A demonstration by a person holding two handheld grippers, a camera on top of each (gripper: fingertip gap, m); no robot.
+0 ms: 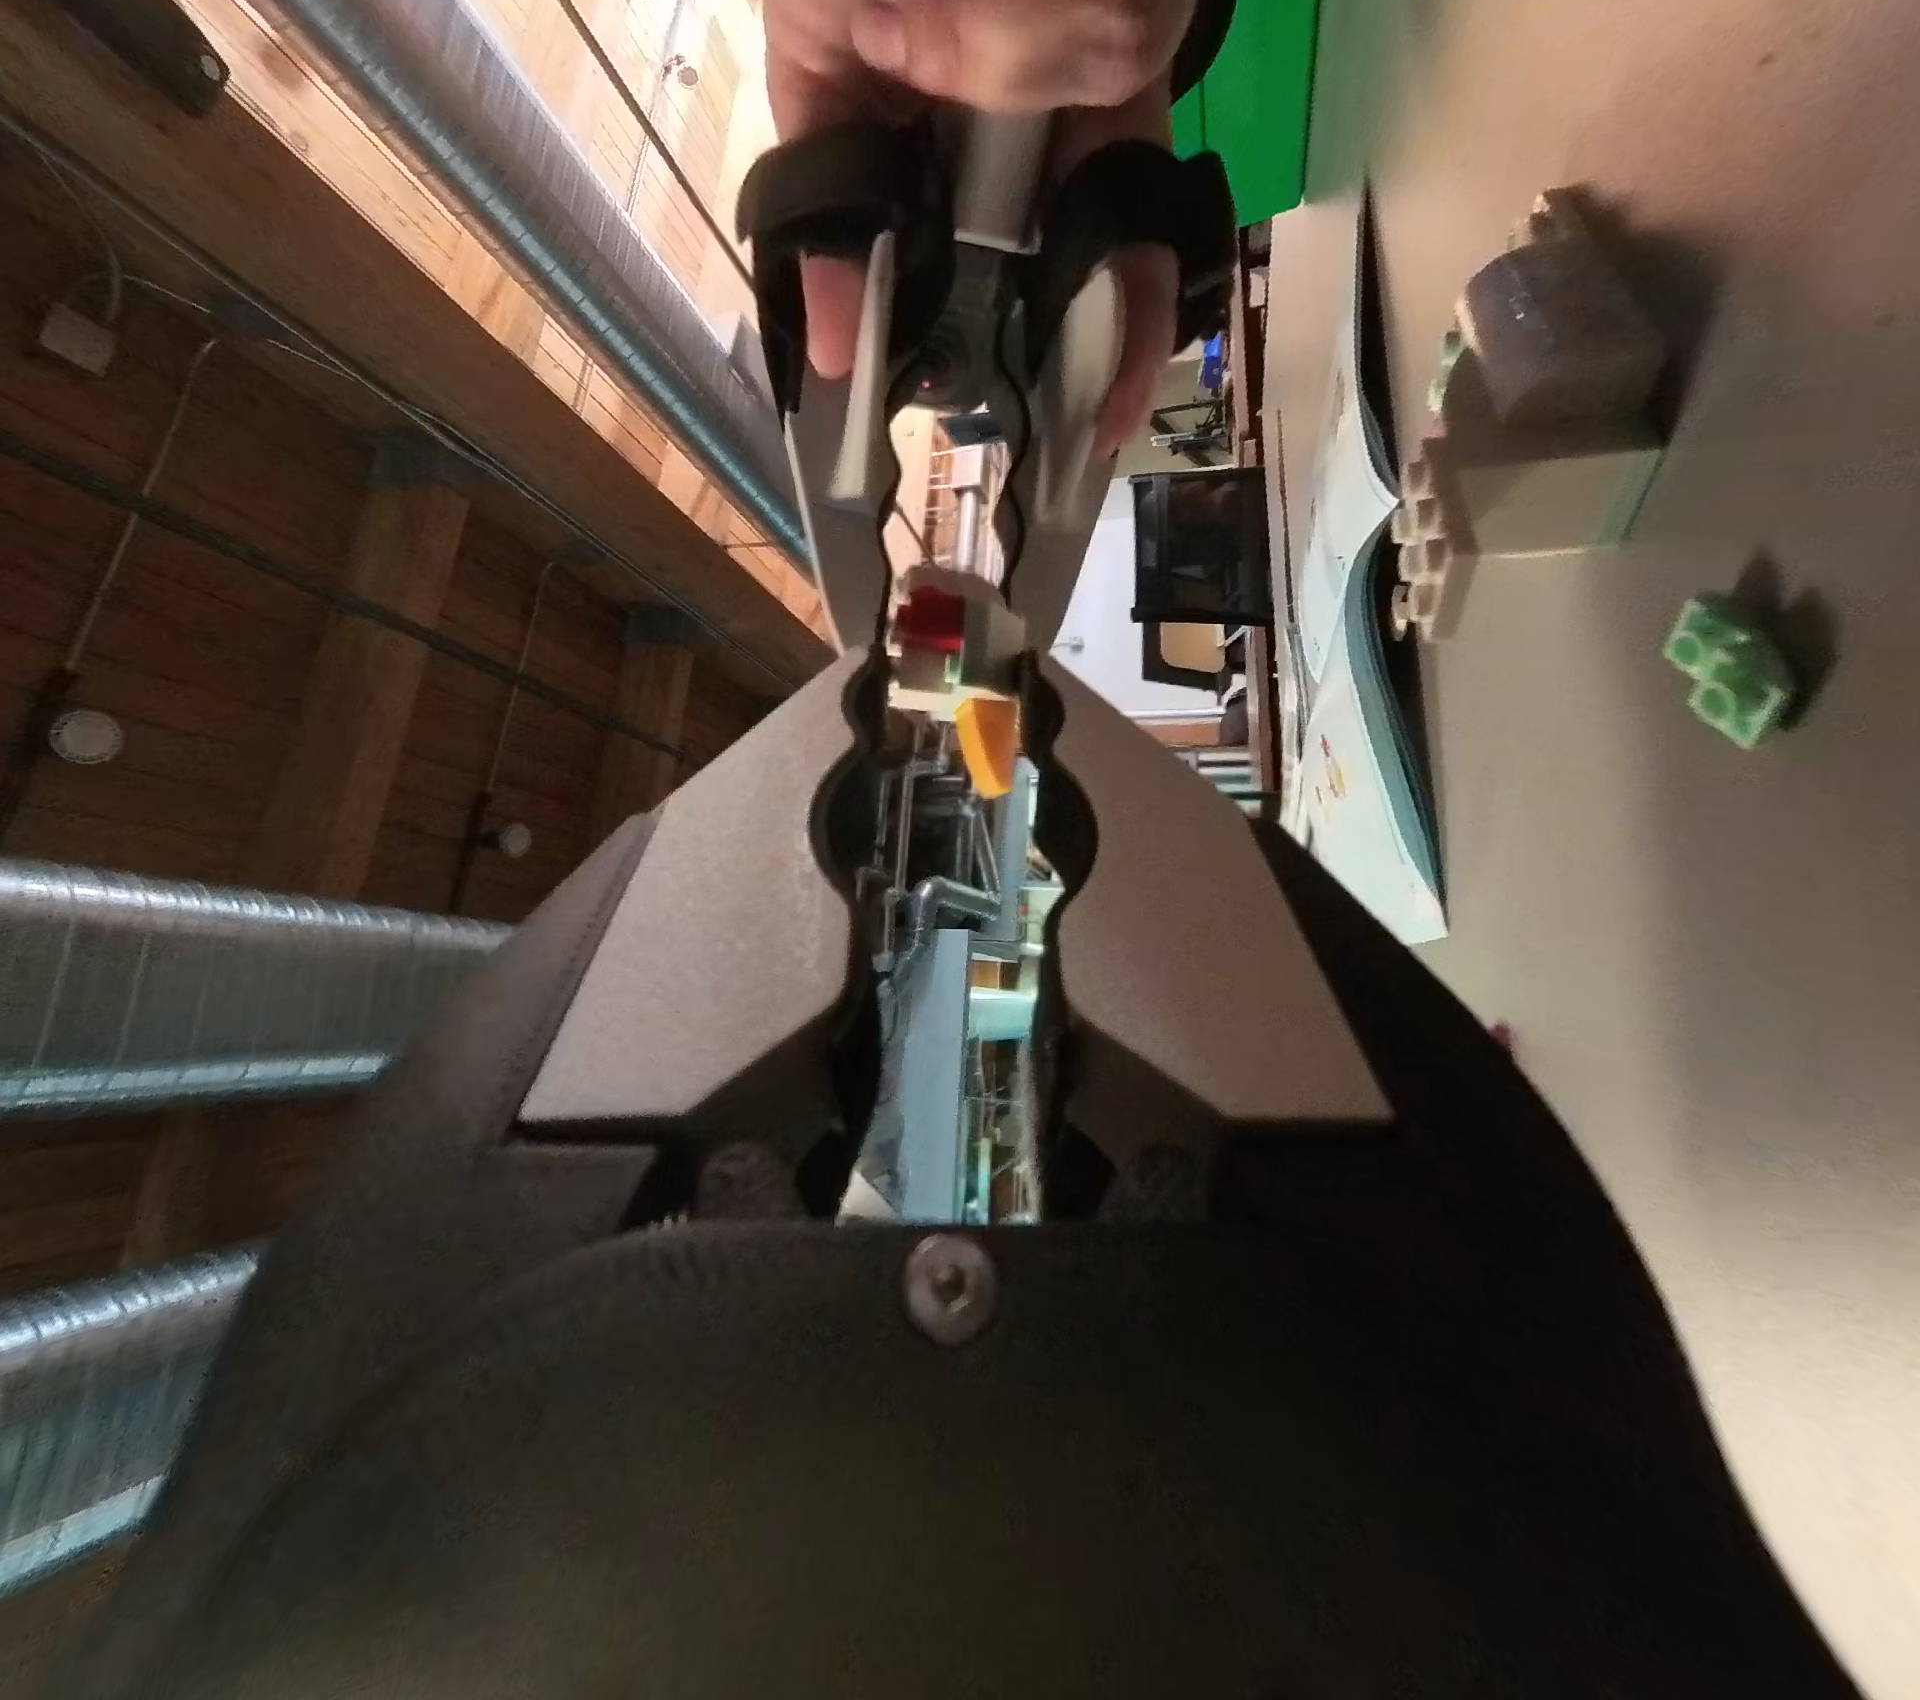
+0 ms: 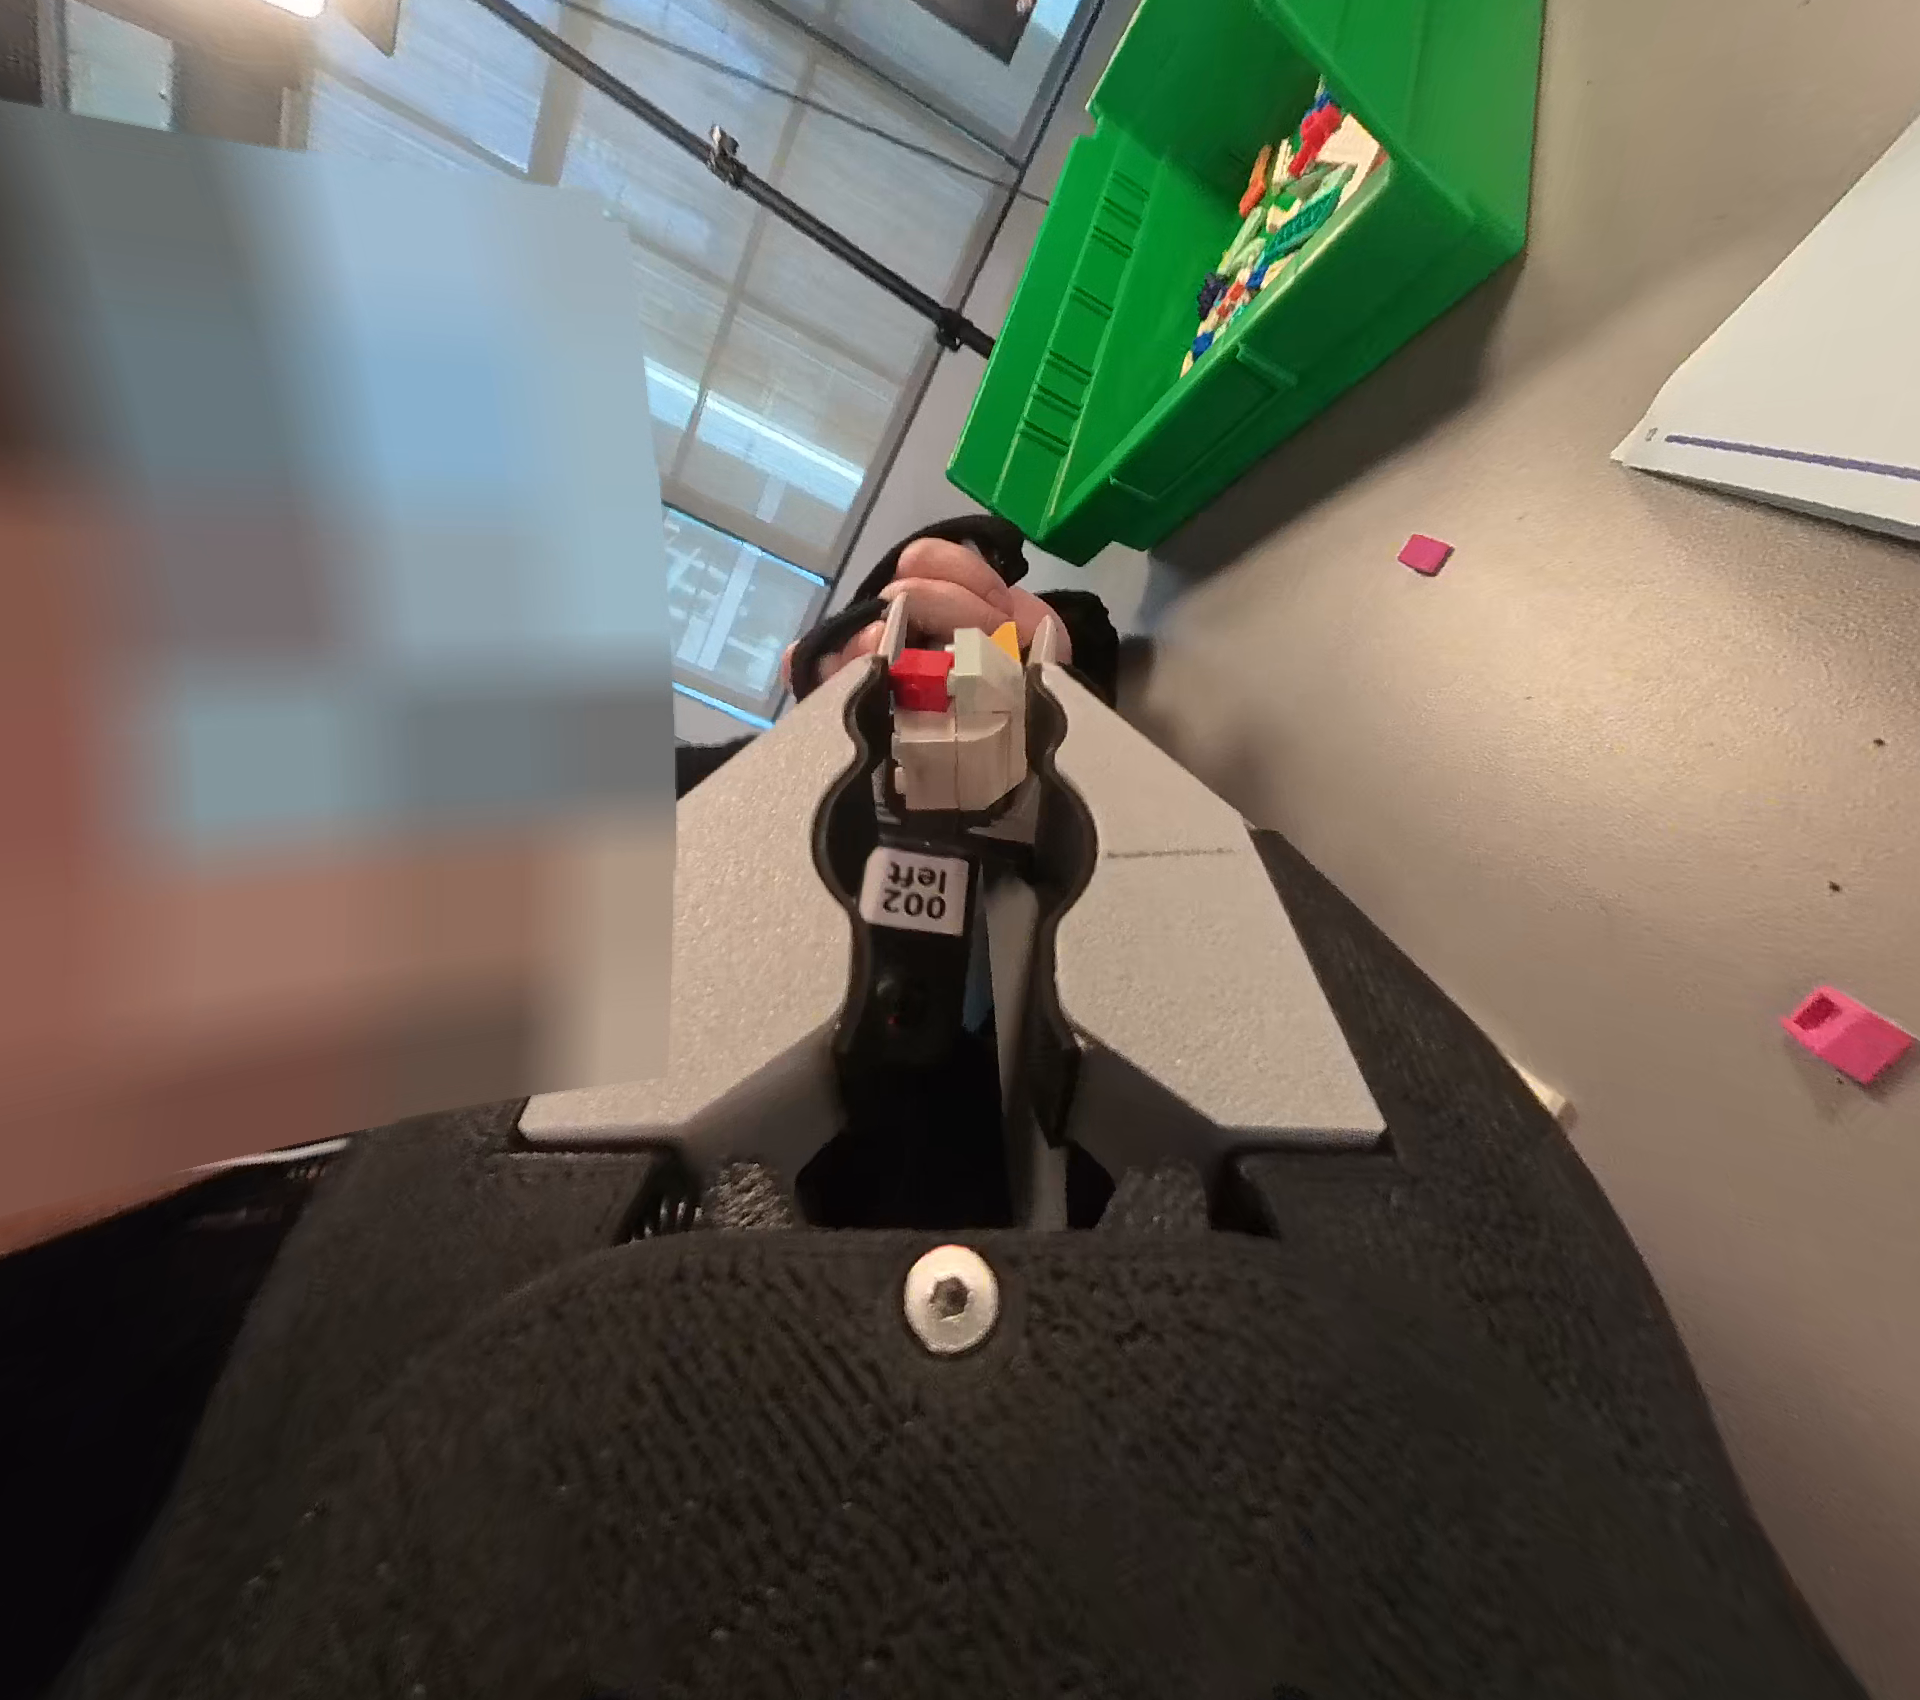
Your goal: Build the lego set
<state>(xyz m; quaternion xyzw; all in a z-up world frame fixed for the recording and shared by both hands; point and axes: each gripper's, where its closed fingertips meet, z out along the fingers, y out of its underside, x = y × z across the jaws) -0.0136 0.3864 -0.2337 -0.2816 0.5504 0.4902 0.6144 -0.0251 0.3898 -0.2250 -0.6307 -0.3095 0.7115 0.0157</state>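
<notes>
A small lego assembly [image 1: 928, 682] of white bricks with a red piece [image 1: 932, 624] and an orange slope [image 1: 985, 741] is held in the air between my two grippers, which face each other tip to tip. My left gripper [image 1: 951, 663] is shut on one end of it. My right gripper [image 2: 956, 676] is shut on the white body [image 2: 951, 746] from the other side. The right gripper [image 1: 935, 606] and the hand holding it show in the left wrist view. The left gripper [image 2: 966, 624] shows just beyond the assembly in the right wrist view.
The grey table [image 2: 1558, 819] carries a green bin [image 2: 1101, 362] of mixed bricks, a pink tile [image 2: 1425, 554], a pink slope [image 2: 1849, 1032] and a white sheet [image 2: 1818, 362]. There are also a green brick [image 1: 1730, 674], a grey and beige build [image 1: 1558, 362] and an open booklet [image 1: 1361, 767].
</notes>
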